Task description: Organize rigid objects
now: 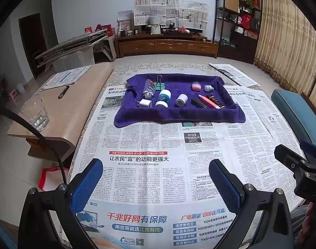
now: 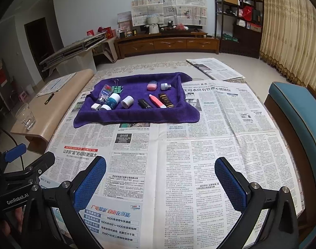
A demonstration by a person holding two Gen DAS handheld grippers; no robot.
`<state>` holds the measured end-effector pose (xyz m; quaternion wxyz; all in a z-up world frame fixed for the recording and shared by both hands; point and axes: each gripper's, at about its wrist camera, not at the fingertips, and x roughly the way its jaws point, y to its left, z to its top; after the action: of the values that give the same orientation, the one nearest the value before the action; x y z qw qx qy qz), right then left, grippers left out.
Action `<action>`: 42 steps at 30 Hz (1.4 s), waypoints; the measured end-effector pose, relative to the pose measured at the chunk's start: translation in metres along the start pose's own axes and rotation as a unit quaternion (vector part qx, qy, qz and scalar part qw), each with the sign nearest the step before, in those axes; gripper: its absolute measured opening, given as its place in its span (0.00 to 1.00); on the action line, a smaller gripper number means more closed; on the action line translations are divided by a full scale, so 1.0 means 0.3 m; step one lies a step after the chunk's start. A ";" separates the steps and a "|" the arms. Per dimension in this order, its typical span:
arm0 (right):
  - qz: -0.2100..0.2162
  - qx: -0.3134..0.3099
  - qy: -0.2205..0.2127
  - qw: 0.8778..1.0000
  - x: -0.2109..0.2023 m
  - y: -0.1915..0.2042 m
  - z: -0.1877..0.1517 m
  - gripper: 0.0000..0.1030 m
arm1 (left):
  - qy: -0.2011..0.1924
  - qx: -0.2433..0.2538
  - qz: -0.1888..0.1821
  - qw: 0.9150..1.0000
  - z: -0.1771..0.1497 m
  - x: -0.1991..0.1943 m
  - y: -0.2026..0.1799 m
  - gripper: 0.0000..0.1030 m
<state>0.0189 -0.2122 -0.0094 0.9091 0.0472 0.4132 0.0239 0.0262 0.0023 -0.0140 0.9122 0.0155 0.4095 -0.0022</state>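
A purple towel (image 1: 178, 116) (image 2: 137, 118) lies on the newspaper-covered table, with several small objects on it. Among them are a clear bottle (image 1: 148, 88) (image 2: 105, 95), a green binder clip (image 1: 160, 85) (image 2: 118, 88), a white and teal bottle (image 1: 163, 98) (image 2: 111, 102), a white roll (image 1: 181, 100) (image 2: 127, 101), a pink tube (image 1: 208, 101) (image 2: 157, 101), a pink case (image 1: 196, 86) (image 2: 152, 85) and a white charger plug (image 1: 145, 103) (image 2: 95, 106). My left gripper (image 1: 156, 184) and right gripper (image 2: 160, 184) hover open above the near newspaper, well short of the towel and holding nothing.
A wooden side table (image 1: 75, 108) at left carries a glass (image 1: 35, 112) (image 2: 26, 116), a pen (image 1: 63, 92) and papers. A teal chair (image 2: 299, 112) stands at right. More newspaper (image 2: 216, 68) lies beyond the towel. The right gripper's body (image 1: 303, 166) shows at the left wrist view's right edge.
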 end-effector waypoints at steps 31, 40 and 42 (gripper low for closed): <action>0.003 0.003 -0.006 1.000 -0.013 -0.009 0.002 1.00 | 0.009 0.003 0.006 1.000 -0.016 0.021 -0.003 1.00; 0.002 0.001 -0.005 1.000 -0.009 -0.004 0.002 1.00 | 0.010 0.003 0.005 1.000 -0.018 0.022 0.002 1.00; 0.001 0.001 -0.006 1.000 -0.010 -0.002 0.003 1.00 | 0.011 0.003 0.006 1.000 -0.017 0.022 0.000 1.00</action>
<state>0.0176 -0.2130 -0.0066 0.9117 0.0486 0.4073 0.0247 0.0268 0.0026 -0.0223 0.9074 0.0206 0.4198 0.0022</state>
